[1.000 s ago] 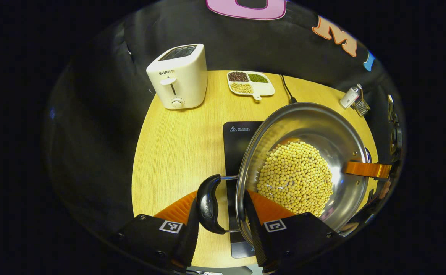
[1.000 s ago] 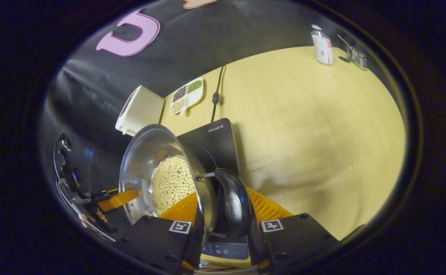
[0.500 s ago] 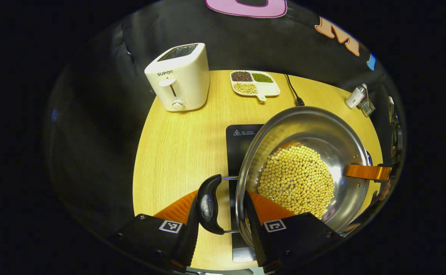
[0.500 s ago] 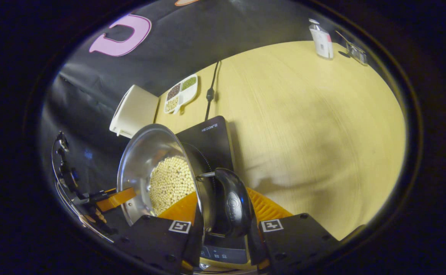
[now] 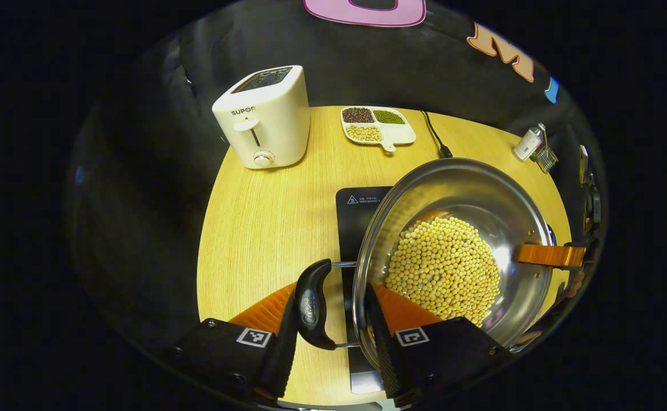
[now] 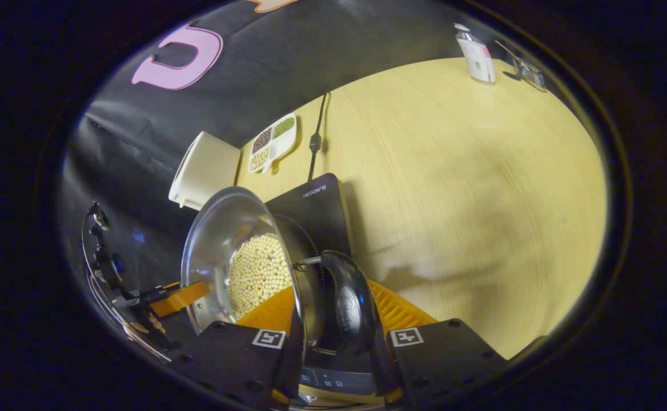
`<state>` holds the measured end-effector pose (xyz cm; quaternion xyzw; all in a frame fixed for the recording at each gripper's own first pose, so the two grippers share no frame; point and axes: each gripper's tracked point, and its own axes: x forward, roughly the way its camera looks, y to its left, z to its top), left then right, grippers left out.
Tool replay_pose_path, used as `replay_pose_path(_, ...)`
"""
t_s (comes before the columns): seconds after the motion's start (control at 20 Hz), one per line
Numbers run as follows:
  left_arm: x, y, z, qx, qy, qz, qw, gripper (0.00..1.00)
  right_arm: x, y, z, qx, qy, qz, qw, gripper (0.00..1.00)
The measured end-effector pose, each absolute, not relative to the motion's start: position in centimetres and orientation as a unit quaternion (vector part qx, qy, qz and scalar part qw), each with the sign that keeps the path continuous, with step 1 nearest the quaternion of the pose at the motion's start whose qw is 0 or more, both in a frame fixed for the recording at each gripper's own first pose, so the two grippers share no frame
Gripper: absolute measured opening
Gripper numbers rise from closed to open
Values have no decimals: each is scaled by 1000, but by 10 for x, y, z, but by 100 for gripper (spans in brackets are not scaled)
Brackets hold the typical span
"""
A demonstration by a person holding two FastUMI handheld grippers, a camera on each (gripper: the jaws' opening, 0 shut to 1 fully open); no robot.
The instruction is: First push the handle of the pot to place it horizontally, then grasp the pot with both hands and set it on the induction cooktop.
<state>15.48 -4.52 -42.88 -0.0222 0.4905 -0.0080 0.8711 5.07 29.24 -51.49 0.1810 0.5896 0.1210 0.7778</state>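
A steel pot with yellow beans in it hangs tilted over the black induction cooktop. My left gripper is shut on the pot, clamping its black side handle and the rim beside it. In the right gripper view, my right gripper is shut on the opposite black handle and the wall of the pot, above the cooktop. The right gripper is also seen across the pot in the left gripper view, and the left gripper in the right gripper view.
A white toaster and a divided dish of beans stand at the back of the round wooden table. The cooktop's cable runs backward. A small bottle and a metal clip sit near the far edge.
Both grippers keep their hold on the pot. The pot has drifted only slightly above the cooktop.
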Motion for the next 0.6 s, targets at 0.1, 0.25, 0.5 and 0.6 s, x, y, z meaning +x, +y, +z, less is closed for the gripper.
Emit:
replay_pose_path(0.1, 154, -45, -429, -22, 490, -9, 871, 65, 51, 292, -515, 181, 589, 120, 779, 52)
replay_pose_path(0.25, 155, -45, -429, -20, 488, -12, 873, 65, 50, 292, -515, 181, 587, 117, 780, 46)
replay_pose_path(0.5, 156, -46, -429, -18, 484, -13, 875, 66, 50, 287, -512, 176, 583, 114, 785, 46)
replay_pose_path(0.6, 157, -40, -429, 0, 477, -5, 879, 71, 49, 287, -517, 165, 580, 110, 790, 50)
